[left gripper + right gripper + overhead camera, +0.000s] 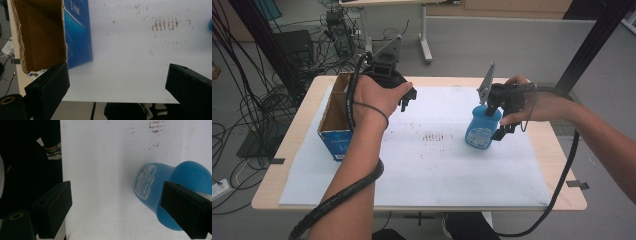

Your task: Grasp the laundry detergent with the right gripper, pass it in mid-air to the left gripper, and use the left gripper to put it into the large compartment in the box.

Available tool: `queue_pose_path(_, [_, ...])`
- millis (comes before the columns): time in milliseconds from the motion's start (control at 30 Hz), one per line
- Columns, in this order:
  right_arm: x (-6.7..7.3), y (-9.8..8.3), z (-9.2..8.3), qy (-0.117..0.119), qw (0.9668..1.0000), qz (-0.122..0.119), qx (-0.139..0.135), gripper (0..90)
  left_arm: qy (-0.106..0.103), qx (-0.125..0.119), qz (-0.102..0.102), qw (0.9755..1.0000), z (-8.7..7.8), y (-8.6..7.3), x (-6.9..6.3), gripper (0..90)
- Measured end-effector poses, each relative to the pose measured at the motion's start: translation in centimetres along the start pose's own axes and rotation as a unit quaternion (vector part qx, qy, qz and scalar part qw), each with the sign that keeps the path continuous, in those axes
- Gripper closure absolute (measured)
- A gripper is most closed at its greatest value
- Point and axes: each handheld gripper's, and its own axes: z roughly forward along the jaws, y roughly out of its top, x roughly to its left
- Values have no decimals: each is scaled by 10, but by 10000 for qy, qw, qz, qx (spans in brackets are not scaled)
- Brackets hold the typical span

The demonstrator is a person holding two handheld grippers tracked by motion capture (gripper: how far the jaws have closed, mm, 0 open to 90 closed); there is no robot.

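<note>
1. High view: blue bottle (482,128) stands upright on the white sheet (422,165), right of centre of the table (287,150).
2. Right gripper (506,120) sits just beside the bottle's upper right, hand (532,102) coming in from the right edge. Whether a jaw touches the bottle, cannot tell from here.
3. Right gripper view: jaws spread wide, nothing pinched between them. The bottle (160,192) lies at the right jaw, partly behind it, not in the gap. Bare white sheet (105,182) fills the gap.
4. Bottle label (145,181) faces toward the gap between the jaws.
5. High view: left gripper (404,95) hangs over the upper left of the sheet, just beside the open cardboard box (337,117), well apart from the bottle.
6. Left gripper view: jaws wide apart, empty. Box (42,35) sits at upper left, brown inside, blue outside wall; left jaw overlaps its near corner in the picture, contact unclear.
7. Brown smudges (163,24) mark the sheet ahead of the left gripper, between box and bottle in the high view (434,136).
8. Box stands on the sheet's left edge, open top up.
</note>
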Motion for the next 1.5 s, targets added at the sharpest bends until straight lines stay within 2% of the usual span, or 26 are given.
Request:
queue_pose_path(433, [1, -4, -2, -9, 10000, 27, -16, 103, -5, -13, 12, 10000, -1, 0, -2, 58])
queue_pose_path(1033, [6, -37, -18, -235, 9990, 376, -96, 101, -2, -48, 103, 9999, -4, -3, -8, 57])
queue_pose_path(1500, [-1, -66, -24, -438, 9962, 738, -158, 96, -28, -35, 139, 9999, -2, -4, -9, 57])
